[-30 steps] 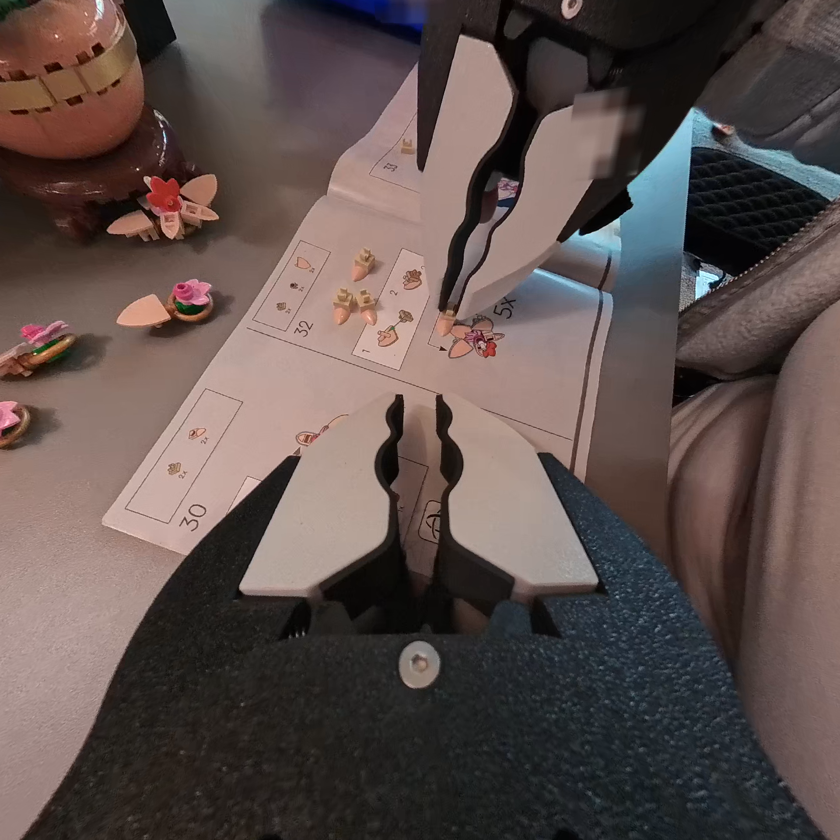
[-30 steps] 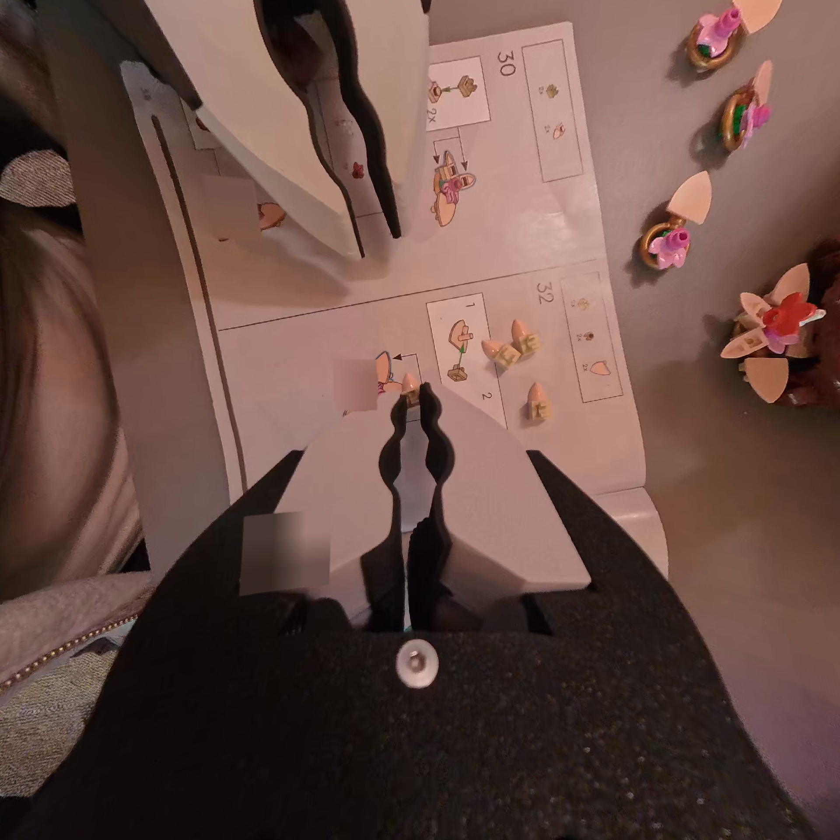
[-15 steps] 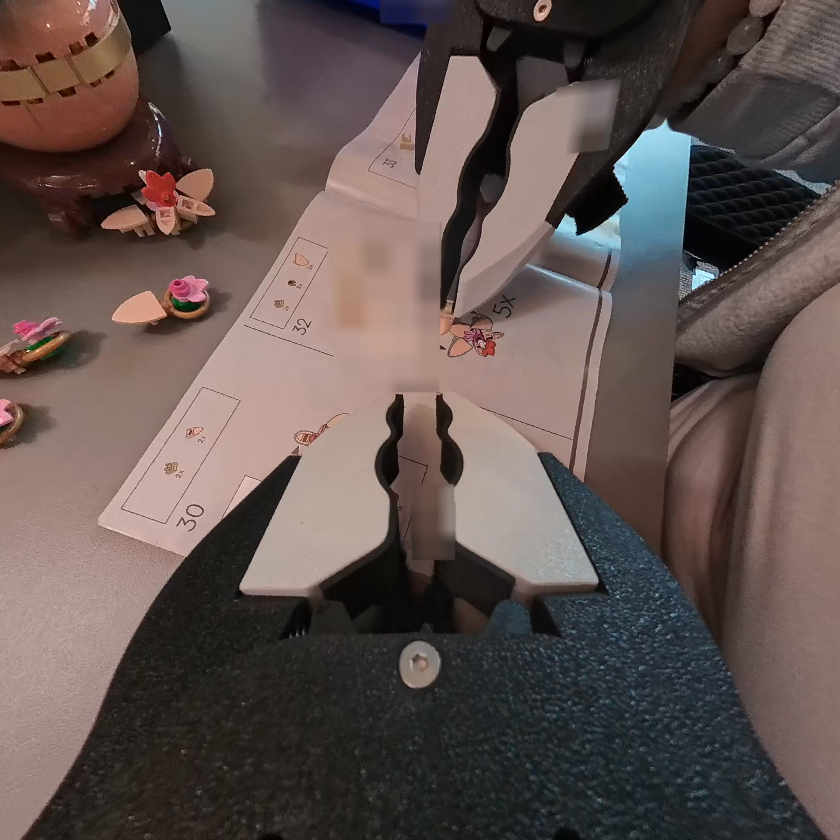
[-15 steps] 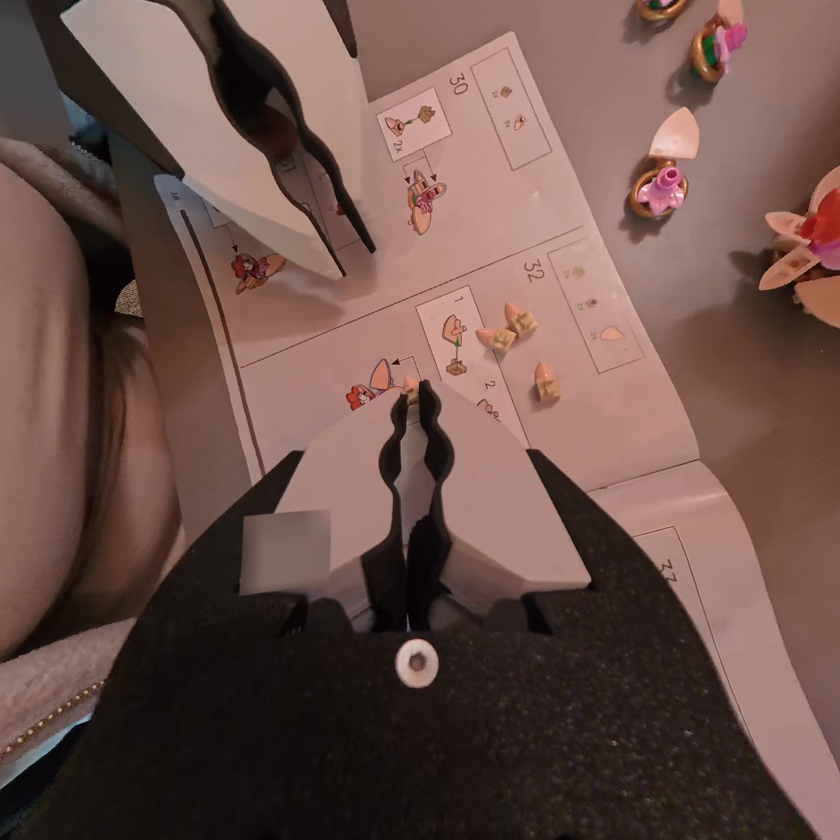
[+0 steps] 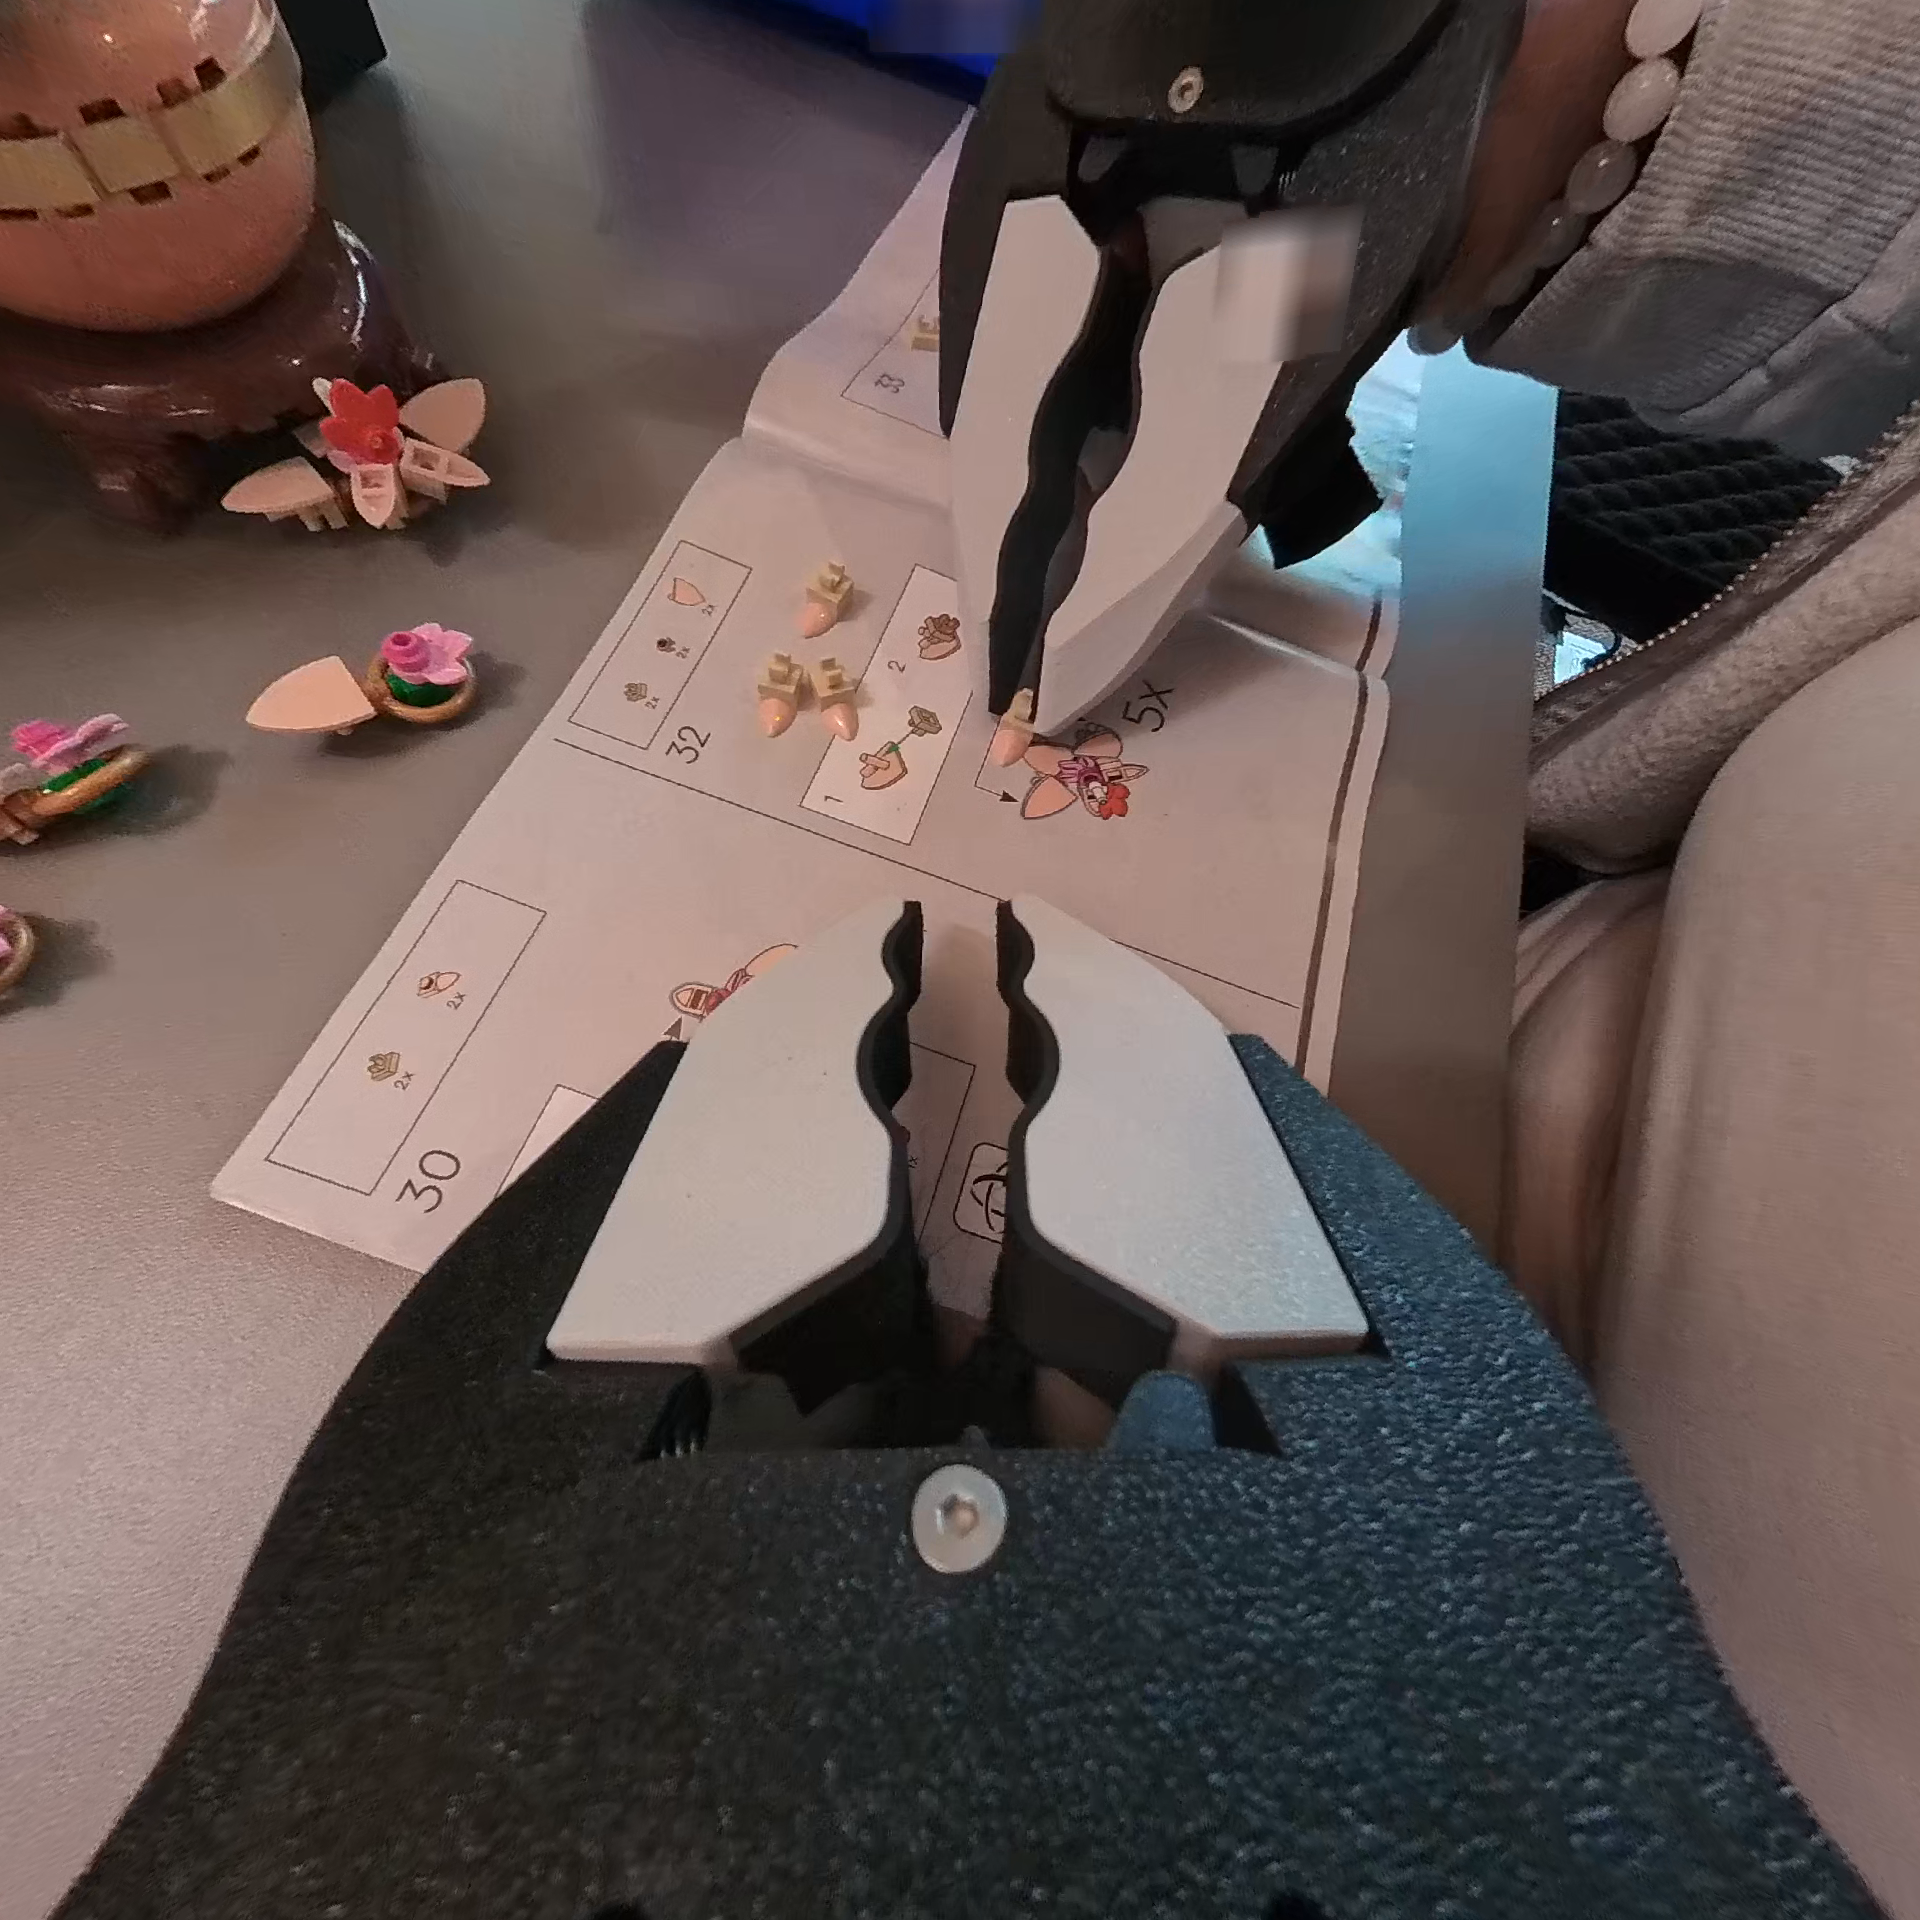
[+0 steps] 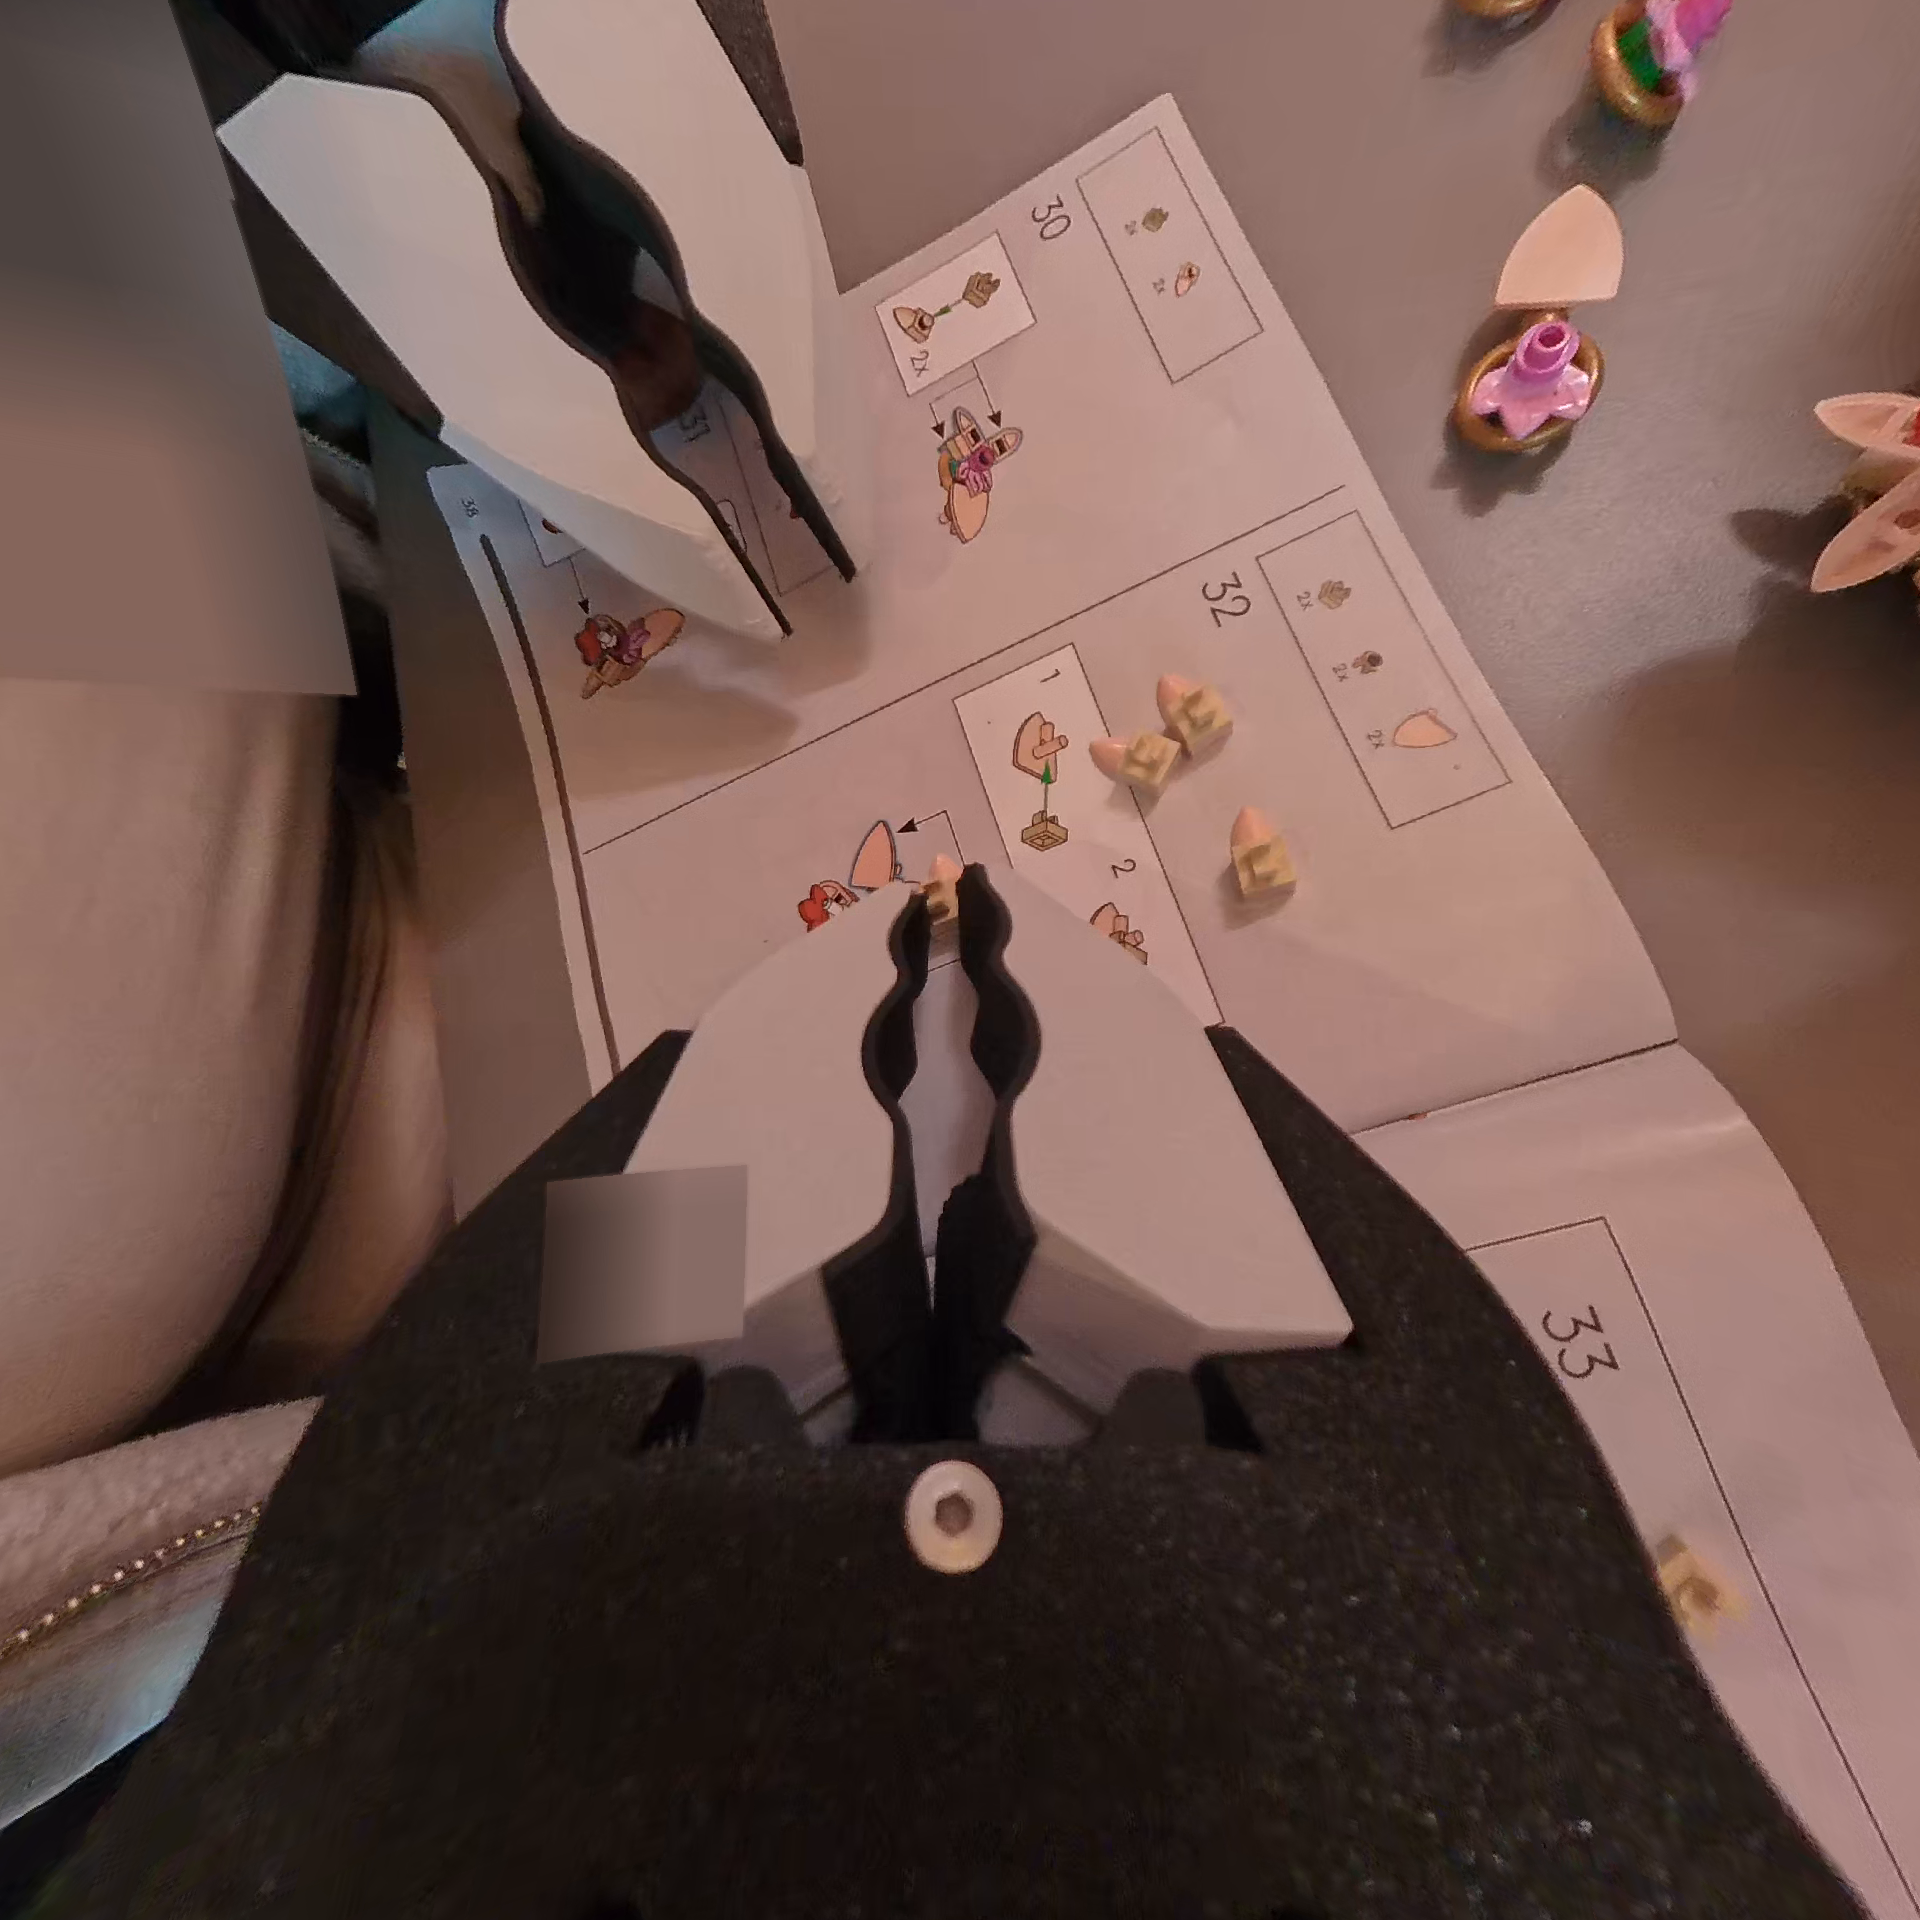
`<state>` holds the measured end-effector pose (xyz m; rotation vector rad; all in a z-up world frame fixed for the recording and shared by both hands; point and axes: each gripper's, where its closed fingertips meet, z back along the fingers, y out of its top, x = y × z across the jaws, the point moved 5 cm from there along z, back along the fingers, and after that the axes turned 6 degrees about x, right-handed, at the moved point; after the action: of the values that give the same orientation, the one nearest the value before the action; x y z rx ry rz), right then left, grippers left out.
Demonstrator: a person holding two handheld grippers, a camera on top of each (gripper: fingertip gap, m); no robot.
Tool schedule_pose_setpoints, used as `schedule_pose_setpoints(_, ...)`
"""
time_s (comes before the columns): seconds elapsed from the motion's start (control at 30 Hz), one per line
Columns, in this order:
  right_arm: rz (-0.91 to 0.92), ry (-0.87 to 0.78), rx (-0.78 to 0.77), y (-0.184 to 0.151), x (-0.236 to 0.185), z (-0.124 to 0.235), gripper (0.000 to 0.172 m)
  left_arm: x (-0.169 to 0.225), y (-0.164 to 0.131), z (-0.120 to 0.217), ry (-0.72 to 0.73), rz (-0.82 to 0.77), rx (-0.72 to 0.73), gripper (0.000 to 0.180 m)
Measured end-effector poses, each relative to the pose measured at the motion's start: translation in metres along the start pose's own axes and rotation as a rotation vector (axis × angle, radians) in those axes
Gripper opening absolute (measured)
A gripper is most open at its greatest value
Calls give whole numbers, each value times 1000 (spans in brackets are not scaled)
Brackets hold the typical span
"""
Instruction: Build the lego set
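- Far left, left wrist view: a pink egg-shaped brick model with a gold band stands on a dark brown base. A red-and-cream flower assembly lies against that base.
- Left, on the grey table: small gold rings, each holding a pink flower on green; one ring touches a cream petal plate, and another ring lies at the frame edge.
- Centre: an open instruction booklet lies flat on the table. Three loose tan-and-peach petal pieces rest on its page, two touching and one just beyond them.
- Centre foreground: the left gripper hovers above the booklet, its jaws slightly parted with only the page visible between them.
- Right of centre: the right gripper points down at the page and pinches a fourth tan-and-peach petal piece between its black pads, the peach tip protruding just above a printed flower drawing.
- Far right: a grey sleeve with a pale bead bracelet, and a person's light-coloured clothing beside the table edge.
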<state>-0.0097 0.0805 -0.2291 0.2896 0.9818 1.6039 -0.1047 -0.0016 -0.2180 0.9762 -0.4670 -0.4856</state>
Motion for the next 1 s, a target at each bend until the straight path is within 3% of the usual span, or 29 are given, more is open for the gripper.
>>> schedule_pose_setpoints(0.37, 121, -21, -35, 4, -2, 1, 6, 0, 0, 0, 2, 0, -3, 14)
schedule_pose_setpoints(0.57, 137, -27, -80, 7, -1, 5, 17, 0, 0, 0, 1, 4, 4, 14)
schedule_pose_setpoints(1.0, 325, -79, -331, 4, -7, 7, 19, 0, 0, 1, -1, 6, 5, 14)
